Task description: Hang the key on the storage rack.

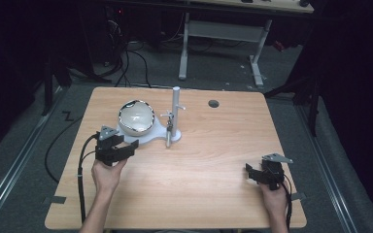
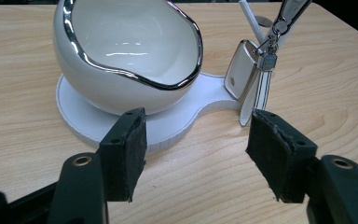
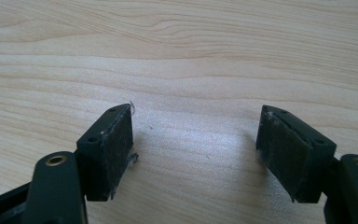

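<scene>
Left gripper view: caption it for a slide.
Open left gripper facing a chrome-rimmed white bowl on its white stand base, wooden table beneath.

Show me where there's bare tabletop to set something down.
Bare wood runs across the table between the left tongs and right tongs, and right of the post around the round hole. It is crowded around the white bowl on its stand base.

- We find no readable words, numbers, brand names or signs anywhere.
- The white bowl (image 2: 130,56), its stand (image 2: 177,121) and the desk (image 1: 213,160) carry no lettering.
</scene>
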{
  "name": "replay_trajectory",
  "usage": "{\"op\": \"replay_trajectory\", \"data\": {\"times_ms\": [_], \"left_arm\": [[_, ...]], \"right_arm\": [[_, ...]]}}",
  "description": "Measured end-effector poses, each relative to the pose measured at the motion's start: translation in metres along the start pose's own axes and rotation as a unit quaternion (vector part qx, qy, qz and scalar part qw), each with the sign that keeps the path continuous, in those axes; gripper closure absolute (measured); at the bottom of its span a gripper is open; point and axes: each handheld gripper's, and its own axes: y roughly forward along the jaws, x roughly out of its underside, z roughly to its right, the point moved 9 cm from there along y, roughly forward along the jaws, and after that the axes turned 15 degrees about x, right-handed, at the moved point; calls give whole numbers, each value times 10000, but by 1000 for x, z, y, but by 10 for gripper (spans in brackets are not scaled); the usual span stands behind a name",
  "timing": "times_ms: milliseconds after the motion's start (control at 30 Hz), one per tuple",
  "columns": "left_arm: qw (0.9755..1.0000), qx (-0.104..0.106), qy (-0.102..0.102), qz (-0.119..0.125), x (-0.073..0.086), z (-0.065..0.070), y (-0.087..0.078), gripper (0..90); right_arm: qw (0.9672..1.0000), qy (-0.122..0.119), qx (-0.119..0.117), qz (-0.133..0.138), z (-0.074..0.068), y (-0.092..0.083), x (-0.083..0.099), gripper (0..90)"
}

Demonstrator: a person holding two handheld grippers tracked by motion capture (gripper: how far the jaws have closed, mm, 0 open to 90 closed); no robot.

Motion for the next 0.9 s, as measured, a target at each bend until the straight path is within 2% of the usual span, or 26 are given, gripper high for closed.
{"op": "replay_trajectory", "data": {"times_ms": [300,433,900], "left_arm": [[9999,9,-79,92,3,-3,-11,361],[9999,-94,12,97,4,-3,-16,354],[9998,-57,-76,177,13,-7,-28,343]], "right_arm": [[10000,3,3,1,0,0,0,275],[10000,2,2,1,0,0,0,275],[10000,0,2,5,0,0,0,275]]}}
